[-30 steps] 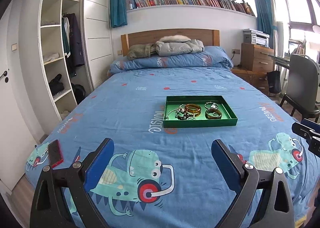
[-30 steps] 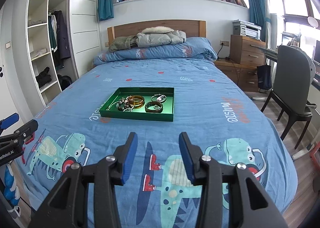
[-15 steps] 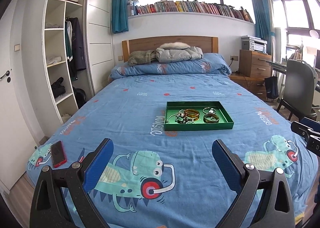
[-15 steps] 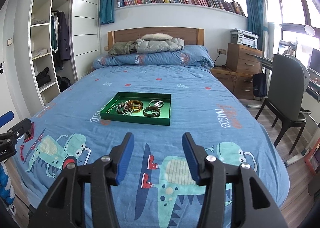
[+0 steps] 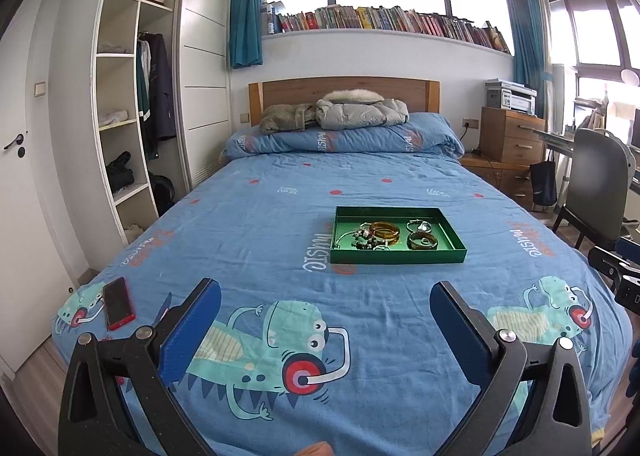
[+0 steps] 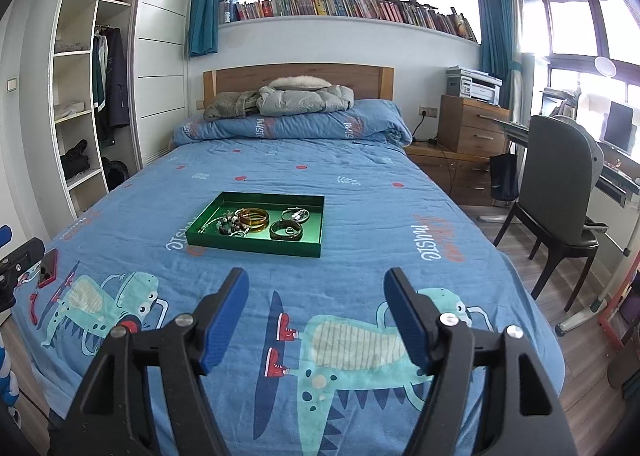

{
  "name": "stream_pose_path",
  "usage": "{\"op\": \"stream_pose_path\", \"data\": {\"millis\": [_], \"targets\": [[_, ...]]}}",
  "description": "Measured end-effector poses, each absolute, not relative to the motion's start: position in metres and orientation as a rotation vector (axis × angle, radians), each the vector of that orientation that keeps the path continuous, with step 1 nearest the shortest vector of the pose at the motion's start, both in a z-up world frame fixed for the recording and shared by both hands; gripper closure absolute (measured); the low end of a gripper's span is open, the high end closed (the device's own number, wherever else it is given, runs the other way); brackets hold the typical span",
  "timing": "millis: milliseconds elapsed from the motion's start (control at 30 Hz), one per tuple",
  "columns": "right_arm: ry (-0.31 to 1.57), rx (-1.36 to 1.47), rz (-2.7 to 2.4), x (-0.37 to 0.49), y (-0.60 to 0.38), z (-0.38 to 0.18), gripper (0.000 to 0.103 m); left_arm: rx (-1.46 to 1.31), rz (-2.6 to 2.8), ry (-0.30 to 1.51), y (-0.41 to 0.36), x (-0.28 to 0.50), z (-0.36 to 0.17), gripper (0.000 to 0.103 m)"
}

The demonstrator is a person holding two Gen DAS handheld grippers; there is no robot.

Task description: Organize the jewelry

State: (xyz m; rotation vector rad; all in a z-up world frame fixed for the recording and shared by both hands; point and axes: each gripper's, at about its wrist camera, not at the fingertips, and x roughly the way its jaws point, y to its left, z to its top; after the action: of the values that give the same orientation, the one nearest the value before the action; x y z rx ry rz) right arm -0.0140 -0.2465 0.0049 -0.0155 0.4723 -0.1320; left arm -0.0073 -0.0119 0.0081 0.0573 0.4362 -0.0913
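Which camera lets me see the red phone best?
The left wrist view. There the red phone lies whole and uncovered on the blue bedspread near the bed's corner. In the right wrist view it is only a small sliver at the picture's left edge.

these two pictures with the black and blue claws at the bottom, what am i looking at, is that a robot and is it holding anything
No robot: a person holds a two-finger gripper in each hand, with a camera on each looking along its fingers. One picture comes from the left gripper, the other from the right gripper. Both are opening with nothing between their blue pads. On the bed lies a green tray holding bangles and beaded jewelry. A red phone lies near the bed's left corner.
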Motion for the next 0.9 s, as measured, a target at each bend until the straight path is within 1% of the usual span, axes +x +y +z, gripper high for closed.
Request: {"op": "stream_pose_path", "data": {"millis": [67, 133, 900], "targets": [[0.471, -0.019, -0.135, -0.014, -0.248, 0.005, 0.028, 0.061, -0.092, 0.438, -0.013, -0.007, 0.007, 0.0], [0.469, -0.021, -0.135, -0.015, -0.249, 0.004, 0.027, 0.071, -0.088, 0.437, -0.013, -0.008, 0.006, 0.0], [0.508, 0.018, -0.153, -0.006, -0.268, -0.02, 0.027, 0.111, -0.089, 0.481, -0.023, 0.003, -0.013, 0.0]]}}
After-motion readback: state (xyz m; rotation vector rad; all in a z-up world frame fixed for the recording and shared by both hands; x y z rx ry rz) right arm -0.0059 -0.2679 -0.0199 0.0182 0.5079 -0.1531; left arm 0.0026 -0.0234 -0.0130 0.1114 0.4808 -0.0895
